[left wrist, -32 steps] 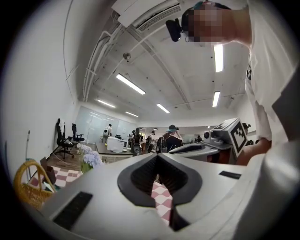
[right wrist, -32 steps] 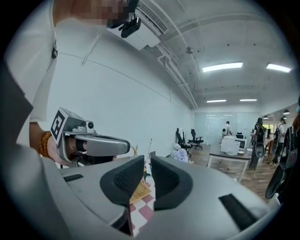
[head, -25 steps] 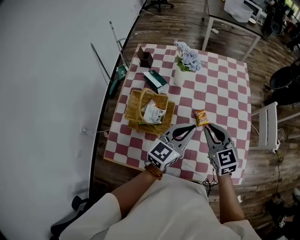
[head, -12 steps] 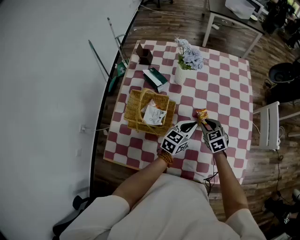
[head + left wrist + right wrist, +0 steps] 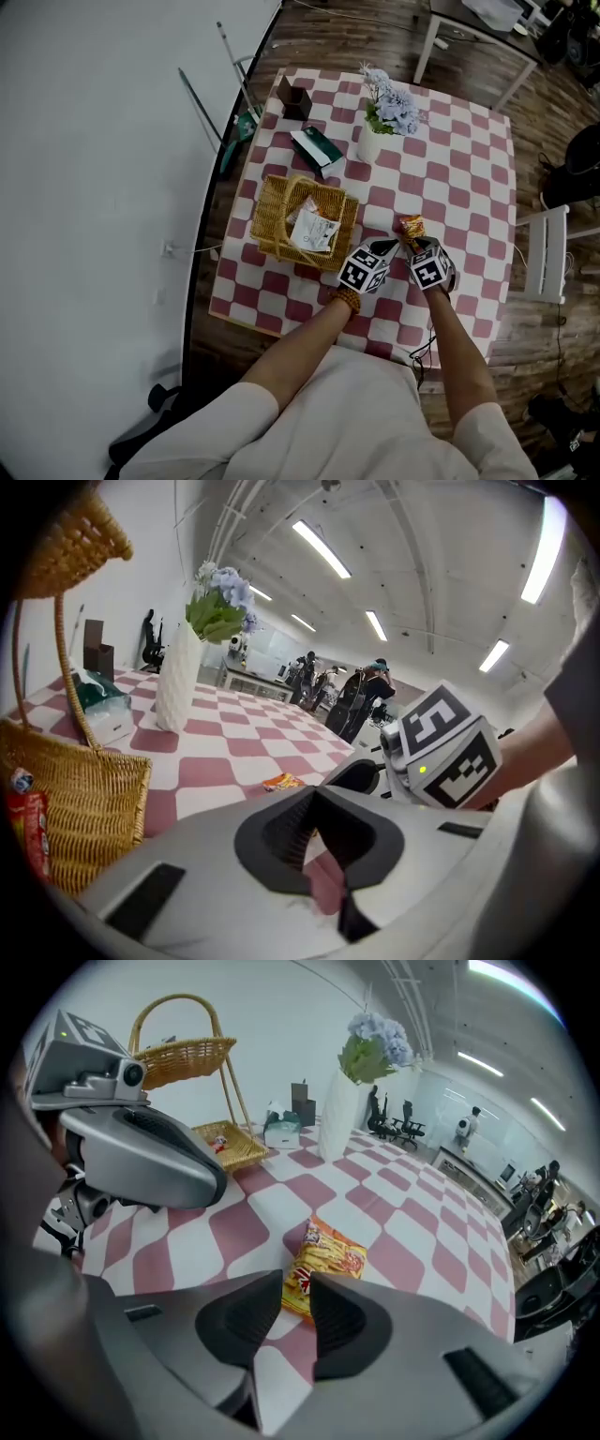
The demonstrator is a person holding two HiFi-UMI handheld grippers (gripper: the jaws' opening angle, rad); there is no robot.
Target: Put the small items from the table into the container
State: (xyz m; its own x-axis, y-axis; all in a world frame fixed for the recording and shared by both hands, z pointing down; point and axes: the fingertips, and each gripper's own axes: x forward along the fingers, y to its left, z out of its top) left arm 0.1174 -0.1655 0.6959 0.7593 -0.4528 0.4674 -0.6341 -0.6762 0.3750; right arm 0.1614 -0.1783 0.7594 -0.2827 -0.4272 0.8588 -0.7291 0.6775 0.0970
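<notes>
**Right gripper lined up on the snack packet**

The step in hand looks like the pick-up. An orange snack packet (image 5: pixel 323 1274) lies flat on the checked tabletop (image 5: pixel 450 169), a little to the right of the wicker basket (image 5: pixel 272 211), which already has a few packets in it. The right gripper (image 5: pixel 295 1290) points steeply down at the packet. Its jaws stand apart and the near end of the packet shows in the gap between the tips, but the pads do not press on it.

The left gripper (image 5: pixel 317 827) hangs just beside the right one, on the basket side. Its jaws are a little apart with only the cloth showing between them (it seems to have no part in this grasp).

The next move, as I judge it, is to lower the right gripper the rest of the way so the pads straddle the packet's edge. It should then close firmly, since a thin, crinkly bag could slip or fold. After that comes the lift and the carry left over the basket's rim, clear of its tall handle.
</notes>
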